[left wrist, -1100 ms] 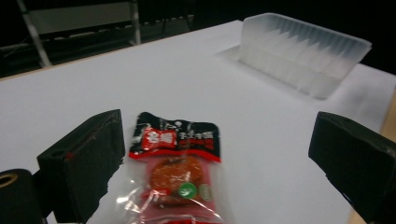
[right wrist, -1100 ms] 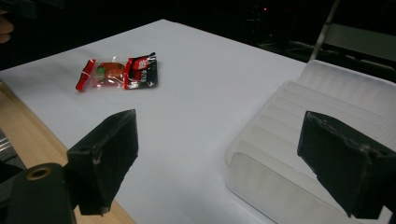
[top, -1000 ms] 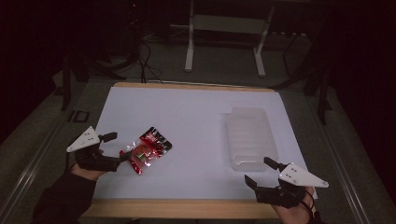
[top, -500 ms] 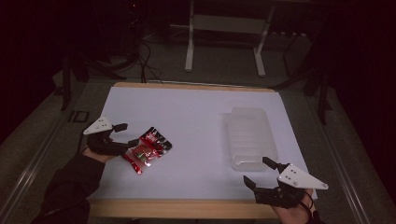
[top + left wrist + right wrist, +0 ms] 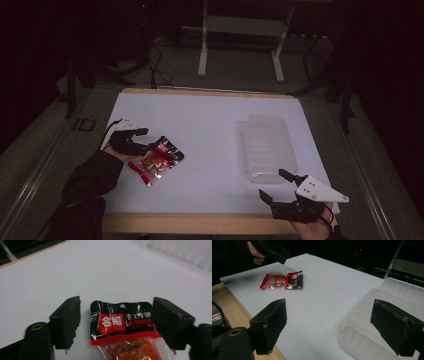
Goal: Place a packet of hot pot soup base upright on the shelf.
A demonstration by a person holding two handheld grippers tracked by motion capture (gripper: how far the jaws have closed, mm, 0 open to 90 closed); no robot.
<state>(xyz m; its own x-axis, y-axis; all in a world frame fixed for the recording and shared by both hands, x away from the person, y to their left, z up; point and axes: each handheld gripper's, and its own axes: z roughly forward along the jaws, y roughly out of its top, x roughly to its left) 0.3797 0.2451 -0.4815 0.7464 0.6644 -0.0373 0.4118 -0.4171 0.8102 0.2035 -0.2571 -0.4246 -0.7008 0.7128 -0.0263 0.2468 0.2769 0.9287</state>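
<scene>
- Since the earlier frame, left gripper [image 5: 141, 139] has advanced to the snack packet [image 5: 159, 159] — jaws spread, flanking its black end.
- Packet lies flat on the white table [image 5: 210, 125], left of the clear tray [image 5: 267, 145].
- Right gripper [image 5: 276, 187] — jaws spread, holding nothing, near the tray.

Snack packet [image 5: 122, 322] — glossy plastic (crinkled); tray [image 5: 267, 145] — frosted plastic.

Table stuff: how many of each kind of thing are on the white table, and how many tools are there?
Snack packets: 1
Clear plastic trays: 1
Tools: 2, the left tool and the right tool
Total: 4
</scene>
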